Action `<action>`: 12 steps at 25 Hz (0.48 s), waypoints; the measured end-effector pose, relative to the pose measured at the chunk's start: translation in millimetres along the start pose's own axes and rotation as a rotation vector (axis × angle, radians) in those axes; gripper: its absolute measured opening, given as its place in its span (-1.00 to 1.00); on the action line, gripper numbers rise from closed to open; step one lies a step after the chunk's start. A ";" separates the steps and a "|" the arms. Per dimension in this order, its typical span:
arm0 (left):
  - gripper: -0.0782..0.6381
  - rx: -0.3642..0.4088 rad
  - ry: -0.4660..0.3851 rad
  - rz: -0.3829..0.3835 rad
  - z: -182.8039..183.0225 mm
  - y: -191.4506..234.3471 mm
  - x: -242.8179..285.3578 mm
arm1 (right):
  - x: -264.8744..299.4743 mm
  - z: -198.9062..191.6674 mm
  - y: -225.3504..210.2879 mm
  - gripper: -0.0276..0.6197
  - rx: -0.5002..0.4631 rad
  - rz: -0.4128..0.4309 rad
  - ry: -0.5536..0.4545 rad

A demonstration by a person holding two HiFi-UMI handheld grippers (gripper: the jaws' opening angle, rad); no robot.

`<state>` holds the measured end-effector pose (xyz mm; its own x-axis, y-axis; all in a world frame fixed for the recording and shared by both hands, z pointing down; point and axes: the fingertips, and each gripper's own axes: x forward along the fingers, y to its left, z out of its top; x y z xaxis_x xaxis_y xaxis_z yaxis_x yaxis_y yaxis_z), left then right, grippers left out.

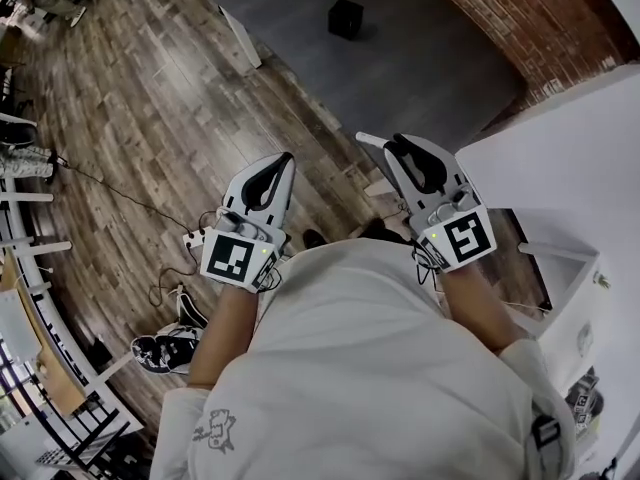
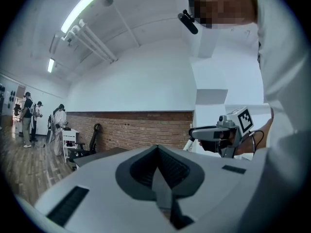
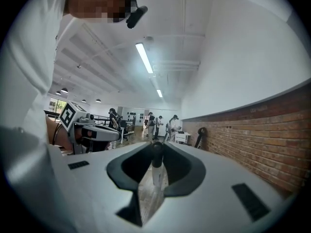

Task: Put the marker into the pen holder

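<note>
While right gripper (image 3: 155, 148) fingers clamp the marker (image 3: 156, 171), left gripper (image 2: 158, 150) fingers meet empty above open floor (image 1: 150, 88)

left tongs (image 1: 283, 163) closed, level; right tongs (image 1: 402, 146) gripping, level, alongside.

A brick wall (image 1: 520, 18) borders wooden floor (image 1: 130, 118) and grey carpet (image 1: 420, 63) under tube lights (image 3: 144, 57).

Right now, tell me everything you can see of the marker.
The marker is a slim white barrel with a dark cap at the far end, plastic by its look. It is clamped between the jaws of the right gripper, lying roughly along them with the cap toward the tips, off the ground in the air. Only the jaws touch it.
</note>
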<state>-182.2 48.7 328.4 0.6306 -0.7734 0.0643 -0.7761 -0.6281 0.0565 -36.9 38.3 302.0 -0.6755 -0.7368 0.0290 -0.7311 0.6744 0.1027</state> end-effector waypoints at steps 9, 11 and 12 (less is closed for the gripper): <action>-0.75 0.004 -0.008 0.010 3.2 3.8 19.6 | 6.9 0.4 -23.4 -0.67 -0.003 -0.006 -0.011; -0.75 0.007 -0.009 0.023 4.6 3.0 28.0 | 9.4 -1.8 -37.5 -0.67 0.010 -0.004 -0.014; -0.75 0.008 -0.008 0.030 5.4 3.2 32.7 | 11.0 -1.3 -43.9 -0.67 0.011 0.001 -0.018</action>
<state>-164.1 20.9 325.3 0.6066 -0.7929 0.0575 -0.7950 -0.6048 0.0470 -12.1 0.5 299.1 -0.6780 -0.7350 0.0115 -0.7312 0.6760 0.0919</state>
